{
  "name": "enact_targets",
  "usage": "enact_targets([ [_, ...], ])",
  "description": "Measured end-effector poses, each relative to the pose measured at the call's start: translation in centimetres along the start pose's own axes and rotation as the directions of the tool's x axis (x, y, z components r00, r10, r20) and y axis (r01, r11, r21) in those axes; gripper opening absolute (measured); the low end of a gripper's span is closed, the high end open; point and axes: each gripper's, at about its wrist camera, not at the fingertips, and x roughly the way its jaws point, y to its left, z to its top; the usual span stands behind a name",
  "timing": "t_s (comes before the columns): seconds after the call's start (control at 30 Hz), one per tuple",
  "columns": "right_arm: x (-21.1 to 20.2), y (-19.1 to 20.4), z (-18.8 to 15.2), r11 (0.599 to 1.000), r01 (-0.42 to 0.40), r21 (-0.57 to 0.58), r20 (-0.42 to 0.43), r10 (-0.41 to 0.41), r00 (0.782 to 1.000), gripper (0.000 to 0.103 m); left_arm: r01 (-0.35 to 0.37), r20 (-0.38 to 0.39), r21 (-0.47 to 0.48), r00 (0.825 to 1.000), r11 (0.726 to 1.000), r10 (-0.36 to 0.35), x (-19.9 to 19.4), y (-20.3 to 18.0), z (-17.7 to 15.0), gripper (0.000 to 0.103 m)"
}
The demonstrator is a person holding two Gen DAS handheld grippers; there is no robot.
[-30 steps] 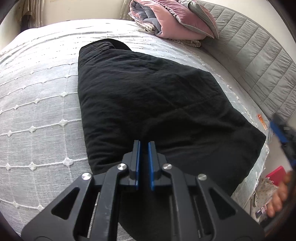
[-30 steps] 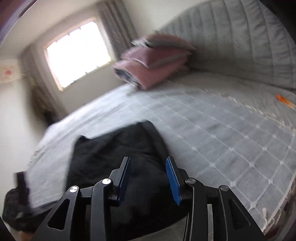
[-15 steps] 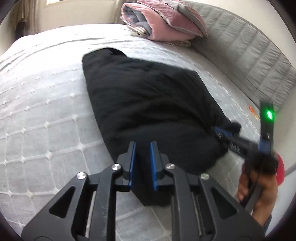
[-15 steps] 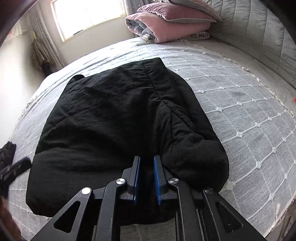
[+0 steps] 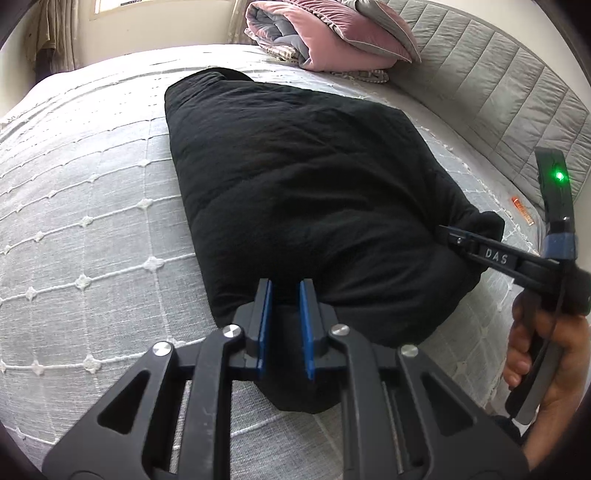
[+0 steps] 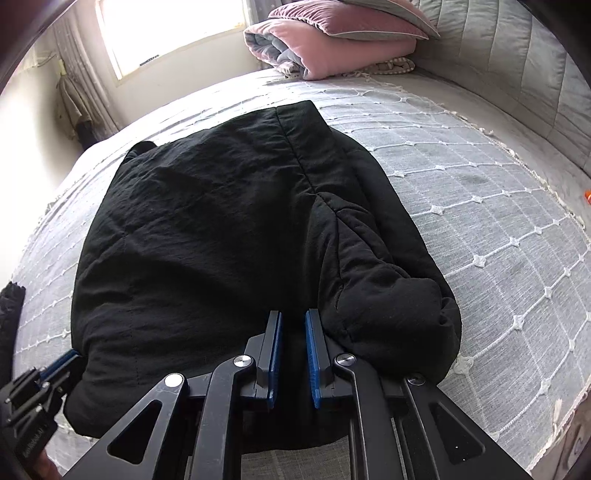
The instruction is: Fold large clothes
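Observation:
A large black padded jacket (image 5: 303, 192) lies folded lengthwise on the grey bedspread (image 5: 81, 206); it also fills the right wrist view (image 6: 221, 240). My left gripper (image 5: 284, 291) is shut on the jacket's near hem at its left corner. My right gripper (image 6: 294, 321) is shut on the near hem at the other corner, beside a bulging fold (image 6: 399, 310). The right gripper's body shows at the right of the left wrist view (image 5: 495, 254), and the left gripper's fingers (image 6: 61, 365) show at the lower left of the right wrist view.
A folded pink and grey quilt (image 5: 332, 33) lies at the head of the bed against the grey padded headboard (image 5: 509, 92). A small orange object (image 5: 522, 210) lies near the bed's right edge. A window (image 6: 166, 29) and curtains are beyond the bed.
My right gripper came down from open above the bed and shut on the jacket's near hem. The near end of the jacket is now bunched and lifted between both grippers.

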Motion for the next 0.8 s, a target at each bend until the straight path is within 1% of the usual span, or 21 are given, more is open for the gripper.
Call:
enact_targets([
  [0.23, 0.2, -0.1, 0.1, 1.000, -0.004, 0.001, 0.003, 0.004, 1.000, 0.011, -0.014, 0.004, 0.030, 1.000, 0.999, 0.014, -0.3, -0.4, 0.1, 0.016],
  [0.27, 0.2, -0.2, 0.1, 1.000, -0.008, 0.001, 0.004, 0.008, 1.000, 0.011, 0.005, -0.007, 0.022, 1.000, 1.000, -0.005, -0.6, -0.1, 0.7, 0.016],
  [0.33, 0.2, -0.4, 0.1, 1.000, -0.020, -0.001, 0.008, 0.020, 1.000, 0.011, 0.088, -0.033, -0.056, 0.995, 0.995, -0.090, -1.6, 1.4, 2.3, 0.016],
  [0.37, 0.0, -0.5, 0.0, 1.000, -0.024, -0.002, 0.009, 0.024, 1.000, 0.011, 0.092, -0.026, -0.075, 0.995, 0.993, -0.095, -2.1, 2.0, 3.2, 0.016],
  [0.4, 0.0, -0.6, 0.0, 1.000, -0.028, -0.001, 0.010, 0.028, 1.000, 0.011, 0.076, -0.004, -0.077, 0.997, 0.994, -0.076, -2.6, 2.5, 4.1, 0.016],
  [0.43, -0.1, -0.6, 0.0, 1.000, -0.028, 0.000, 0.012, 0.028, 1.000, 0.011, 0.041, 0.027, -0.068, 0.999, 0.997, -0.040, -3.0, 3.0, 5.4, 0.016],
  [0.47, -0.2, -0.6, 0.0, 1.000, -0.024, -0.002, 0.013, 0.024, 1.000, 0.011, 0.023, 0.039, -0.066, 0.999, 0.998, -0.021, -3.1, 3.3, 6.4, 0.016],
  [0.5, -0.2, -0.4, 0.0, 1.000, -0.017, -0.007, 0.014, 0.017, 1.000, 0.011, 0.022, 0.047, -0.076, 0.999, 0.997, -0.019, -3.1, 3.9, 7.6, 0.017],
  [0.6, -0.4, -0.2, -0.1, 1.000, -0.007, -0.016, 0.014, 0.007, 1.000, 0.011, 0.069, 0.036, -0.136, 0.997, 0.988, -0.064, -1.5, 5.2, 11.5, 0.017],
  [0.7, -0.4, -0.1, -0.1, 1.000, -0.011, -0.018, 0.014, 0.011, 1.000, 0.011, 0.047, 0.023, -0.142, 0.999, 0.989, -0.044, 1.2, 5.6, 14.7, 0.017],
  [0.77, -0.4, 0.0, -0.1, 1.000, -0.008, -0.025, 0.014, 0.008, 1.000, 0.011, 0.013, -0.006, -0.142, 1.000, 0.990, -0.014, 3.6, 5.4, 16.4, 0.017],
  [0.8, -0.4, 0.1, -0.1, 1.000, -0.008, -0.027, 0.014, 0.008, 1.000, 0.011, -0.016, -0.032, -0.139, 0.999, 0.990, 0.011, 5.0, 5.2, 17.1, 0.017],
])
